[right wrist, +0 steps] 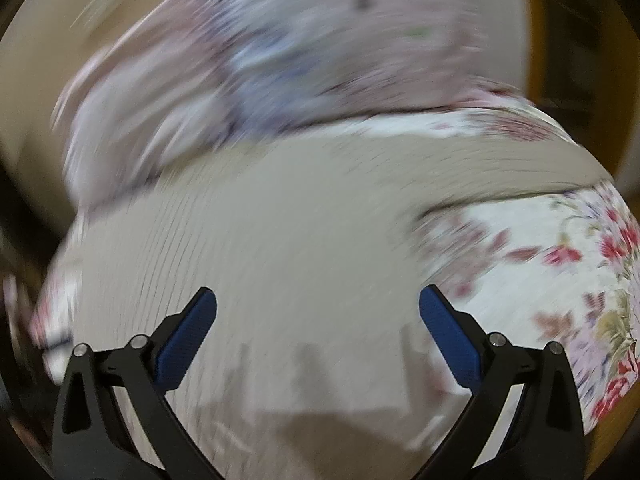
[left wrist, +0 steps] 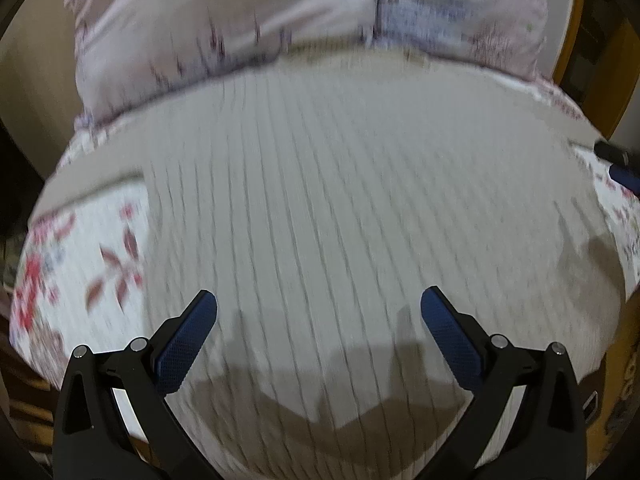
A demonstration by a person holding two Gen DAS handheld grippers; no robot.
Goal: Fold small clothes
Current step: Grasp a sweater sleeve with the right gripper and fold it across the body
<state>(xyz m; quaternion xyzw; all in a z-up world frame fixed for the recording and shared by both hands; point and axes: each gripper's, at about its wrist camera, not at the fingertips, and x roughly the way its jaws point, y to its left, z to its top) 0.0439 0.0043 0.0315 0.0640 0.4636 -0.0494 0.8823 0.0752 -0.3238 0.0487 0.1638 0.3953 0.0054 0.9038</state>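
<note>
Both hand-held grippers, left (left wrist: 319,300) and right (right wrist: 318,300), hang spread and empty above my ribbed beige garment (left wrist: 340,200), lying flat on the floral bedsheet (left wrist: 80,264), folding unfinished.

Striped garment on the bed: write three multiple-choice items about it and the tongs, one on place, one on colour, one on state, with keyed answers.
1. The striped garment lies on:
A. a floral bedsheet
B. a wooden floor
C. a chair

2. The pads of the left tongs are:
A. red
B. blue
C. yellow

3. The right tongs are:
A. shut on the garment
B. shut on a pillow
C. open, holding nothing

Answers: 1 A, floral bedsheet shows beside the garment's edge. 2 B, both pads look blue. 3 C, the fingers stand wide apart with nothing between.
</note>
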